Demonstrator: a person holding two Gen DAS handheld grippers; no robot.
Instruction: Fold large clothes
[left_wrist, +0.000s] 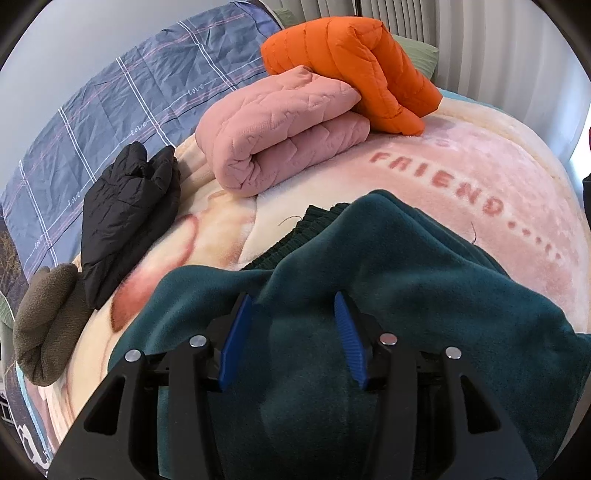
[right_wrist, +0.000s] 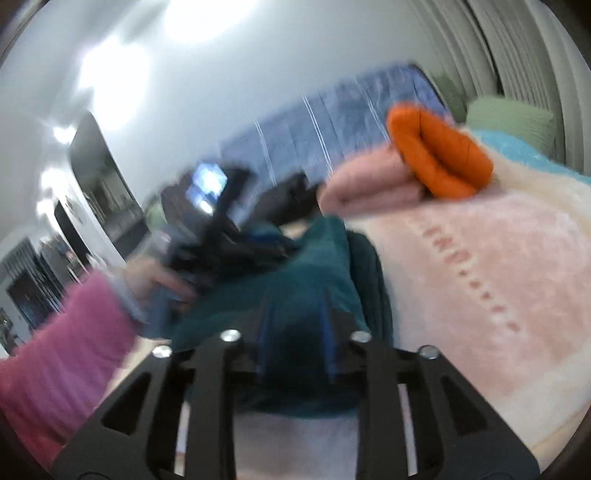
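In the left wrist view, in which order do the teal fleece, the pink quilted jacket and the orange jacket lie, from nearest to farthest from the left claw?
1. Teal fleece: directly under the left claw.
2. Pink quilted jacket: folded, ahead in the middle.
3. Orange jacket: farthest back, resting partly on the pink one.

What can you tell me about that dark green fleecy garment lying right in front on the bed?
The dark teal-green fleece garment looks soft and matte, with a darker ribbed knit band at its far edge. It lies rumpled and partly doubled over on the pink plush blanket lettered "FRIEND". The left tongs, blue pads apart, sit right over it; the right tongs are too blurred to judge.
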